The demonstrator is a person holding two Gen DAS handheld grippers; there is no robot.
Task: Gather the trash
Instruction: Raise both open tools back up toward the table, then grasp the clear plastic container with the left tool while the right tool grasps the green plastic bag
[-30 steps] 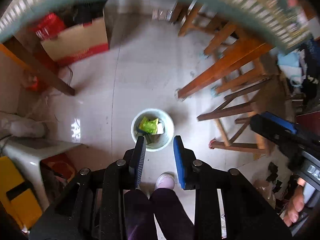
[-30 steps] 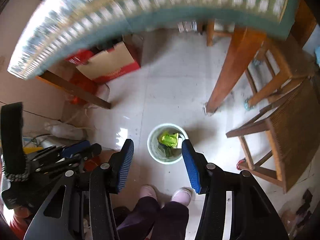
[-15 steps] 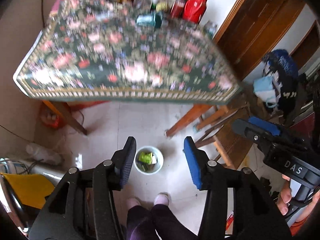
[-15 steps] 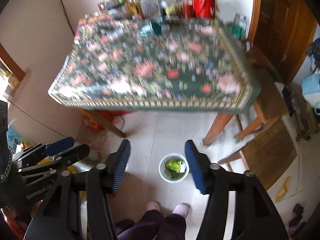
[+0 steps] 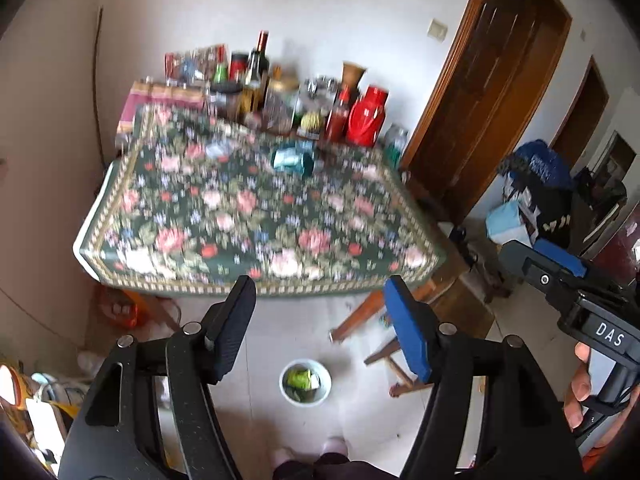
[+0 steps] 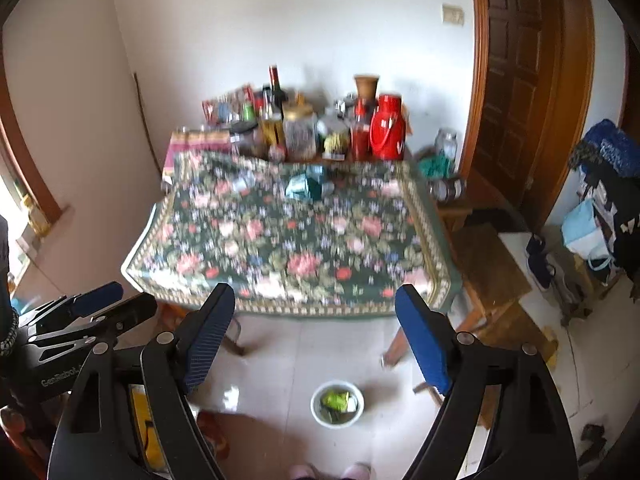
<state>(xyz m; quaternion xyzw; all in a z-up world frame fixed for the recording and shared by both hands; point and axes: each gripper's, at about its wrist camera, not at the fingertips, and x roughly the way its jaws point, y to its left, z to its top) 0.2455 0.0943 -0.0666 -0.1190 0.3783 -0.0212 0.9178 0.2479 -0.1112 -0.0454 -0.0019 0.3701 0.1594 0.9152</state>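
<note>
Trash: the teal crumpled wrapper (image 5: 294,161) was prob your next target. It lay on the floral tablecloth (image 5: 256,216), well beyond your fingertips in both views, just in front of the row of bottles and jars (image 5: 280,96) at the wall end. There was a smaller pale scrap (image 6: 241,185) to the left of it, too blurry to say what tbh.

Left gripper (image 5: 320,320): jaws were opening, already fairly wide, nothing between them. Right gripper (image 6: 314,332): same deal, opening, wide-ish, empty. Made sense imo, you had nothing to carry, so you spread the fingers ready for the next grab.

The white bin (image 5: 306,382) sat on the floor below and between the left fingers, close to your feet (image 5: 320,460). In the right view the bin (image 6: 337,403) was also between the fingers, nearer the blue one. It already had a green wrapper (image 6: 336,399) and other bits in it, so some of the job looked done. Parking it by your feet prob kept the drop short.

Both grippers pointed down at an angle over the near edge of the table, w/ the other gripper off to the side in each view. Good setup for reaching fwd, but the wrapper was right by the red flask (image 5: 366,114) and glass stuff, so I'd have watched for knocking those.
</note>
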